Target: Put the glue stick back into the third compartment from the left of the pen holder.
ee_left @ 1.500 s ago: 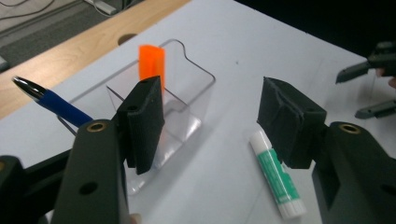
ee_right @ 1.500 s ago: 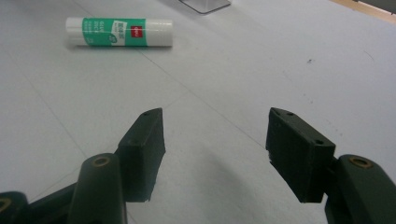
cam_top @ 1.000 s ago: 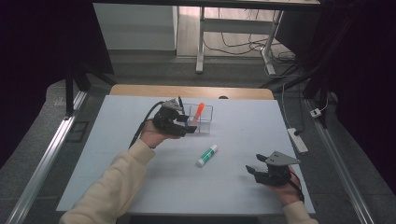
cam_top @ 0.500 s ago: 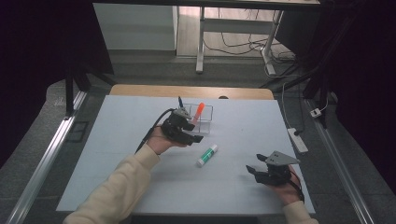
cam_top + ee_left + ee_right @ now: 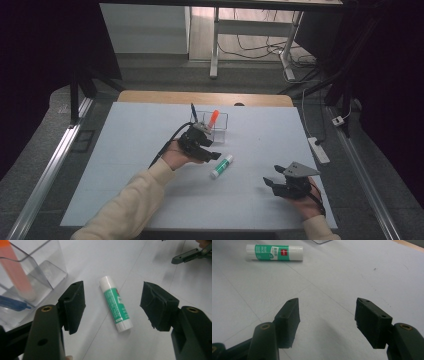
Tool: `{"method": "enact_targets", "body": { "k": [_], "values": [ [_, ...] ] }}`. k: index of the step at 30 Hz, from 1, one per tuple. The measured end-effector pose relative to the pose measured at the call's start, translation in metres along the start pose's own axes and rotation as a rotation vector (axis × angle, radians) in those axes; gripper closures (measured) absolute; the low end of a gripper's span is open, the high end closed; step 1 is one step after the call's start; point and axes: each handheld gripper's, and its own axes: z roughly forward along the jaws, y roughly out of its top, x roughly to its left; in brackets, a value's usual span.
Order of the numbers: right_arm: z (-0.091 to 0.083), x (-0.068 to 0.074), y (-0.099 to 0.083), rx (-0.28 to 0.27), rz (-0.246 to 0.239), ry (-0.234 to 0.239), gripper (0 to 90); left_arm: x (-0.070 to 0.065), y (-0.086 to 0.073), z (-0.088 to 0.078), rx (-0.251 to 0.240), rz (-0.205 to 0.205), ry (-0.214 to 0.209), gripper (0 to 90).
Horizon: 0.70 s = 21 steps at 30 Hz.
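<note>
A glue stick (image 5: pixel 115 303) is seen lying flat between the wide-open jaws of the left gripper (image 5: pixel 112 306), untouched. It is judged light, rigid and smooth, likely to roll; its green middle is best pinched. The right gripper (image 5: pixel 327 321) is held open, empty.

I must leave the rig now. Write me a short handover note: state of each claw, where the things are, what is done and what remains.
Left claw: open, poised over the glue stick, jaws on either side of it, not touching.
Right claw: open, empty, resting near the table's right front.
Glue stick: lying flat on the white table, near the clear holder.
Done: orange marker and blue pen stand in the holder.
Left, likely: close on the glue stick, lift it and put it in the holder.
</note>
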Motion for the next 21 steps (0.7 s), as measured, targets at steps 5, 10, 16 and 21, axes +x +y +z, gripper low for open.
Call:
{"method": "enact_targets", "body": {
  "k": [5, 10, 16, 21],
  "values": [
    [0.001, 0.000, 0.000, 0.002, 0.000, 0.002, 35.9, -0.001, 0.002, 0.012, 0.019, -0.005, -0.018, 36.0],
    [0.004, 0.000, 0.000, 0.009, -0.002, 0.004, 36.0, -0.004, 0.005, 0.024, 0.022, -0.017, -0.032, 36.0],
    [0.004, -0.001, -0.001, 0.013, 0.001, 0.004, 36.0, -0.005, 0.008, 0.040, 0.045, -0.029, -0.038, 36.0],
    [0.005, 0.000, -0.001, 0.015, 0.000, 0.005, 36.0, -0.002, 0.010, 0.055, 0.063, -0.046, -0.029, 36.0]
  ]
}}
